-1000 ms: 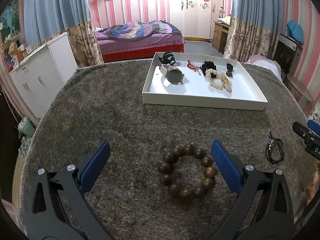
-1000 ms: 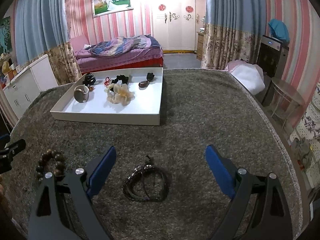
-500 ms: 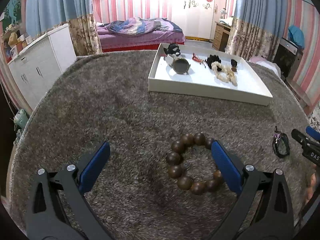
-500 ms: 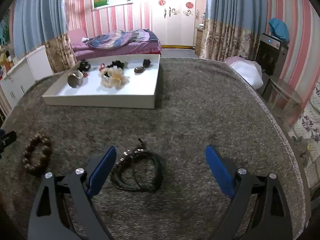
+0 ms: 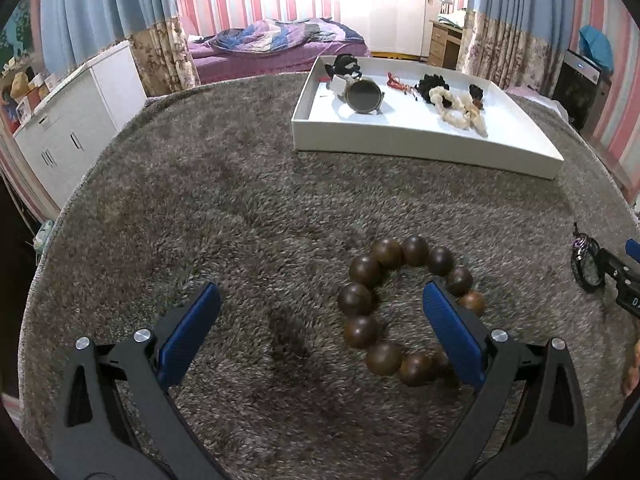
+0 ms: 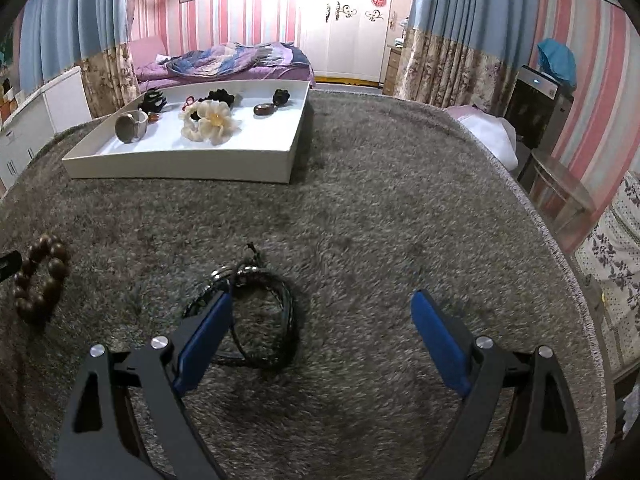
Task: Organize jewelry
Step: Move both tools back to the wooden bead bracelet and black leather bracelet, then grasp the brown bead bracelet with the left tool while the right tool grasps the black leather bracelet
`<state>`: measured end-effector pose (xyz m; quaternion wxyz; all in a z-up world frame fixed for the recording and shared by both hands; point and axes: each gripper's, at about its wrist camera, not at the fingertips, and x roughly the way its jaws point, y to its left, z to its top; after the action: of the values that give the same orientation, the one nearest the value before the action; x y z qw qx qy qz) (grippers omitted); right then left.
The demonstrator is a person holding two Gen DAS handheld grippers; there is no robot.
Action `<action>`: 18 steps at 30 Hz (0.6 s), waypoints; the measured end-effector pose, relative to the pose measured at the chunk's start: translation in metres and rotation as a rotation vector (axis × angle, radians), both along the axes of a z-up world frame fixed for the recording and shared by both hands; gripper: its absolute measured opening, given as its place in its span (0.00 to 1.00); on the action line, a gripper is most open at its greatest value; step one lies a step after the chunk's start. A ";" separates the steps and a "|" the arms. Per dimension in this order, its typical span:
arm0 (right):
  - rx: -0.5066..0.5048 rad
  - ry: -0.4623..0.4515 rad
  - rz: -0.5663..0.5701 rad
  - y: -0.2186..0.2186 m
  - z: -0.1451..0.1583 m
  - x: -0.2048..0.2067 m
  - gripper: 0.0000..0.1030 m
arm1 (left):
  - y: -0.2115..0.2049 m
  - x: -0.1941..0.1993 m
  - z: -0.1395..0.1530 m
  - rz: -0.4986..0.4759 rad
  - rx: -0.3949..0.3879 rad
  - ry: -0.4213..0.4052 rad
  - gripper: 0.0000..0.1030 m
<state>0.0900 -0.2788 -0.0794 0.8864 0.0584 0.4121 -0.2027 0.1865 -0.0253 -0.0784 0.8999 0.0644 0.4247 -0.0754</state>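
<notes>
Tools are both sinking wide open, empty: left tool (image 5: 322, 312) straddling the bead bracelet's (image 5: 404, 308) right side, right tool (image 6: 322, 320) lowering onto the cord bracelet (image 6: 256, 312). Grabs look imminent; the white tray (image 6: 180, 166) is waiting far across the worktop (image 6: 380, 220).

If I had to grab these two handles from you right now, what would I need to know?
Left gripper: open, over the wooden bead bracelet, one finger inside its ring.
Right gripper: open, over the dark cord bracelet, one finger on its loop.
Both bracelets lie on the grey rug, ungrasped.
Done: watch, flower piece and small items sit in the white tray.
Left: grip both bracelets, carry them to the tray.
</notes>
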 end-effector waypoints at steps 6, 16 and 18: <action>0.035 -0.014 -0.015 -0.009 -0.001 -0.001 0.86 | -0.001 0.010 -0.006 -0.001 -0.001 0.036 0.97; 0.086 0.025 0.012 -0.010 -0.013 0.011 0.68 | -0.011 0.017 -0.008 -0.019 0.001 0.036 0.95; 0.089 0.041 0.019 -0.008 -0.018 0.014 0.68 | -0.014 0.017 -0.010 -0.027 0.002 0.042 0.92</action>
<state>0.1044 -0.2869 -0.0970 0.8761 0.0897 0.4394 -0.1771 0.2032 -0.0389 -0.0885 0.8895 0.0693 0.4428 -0.0886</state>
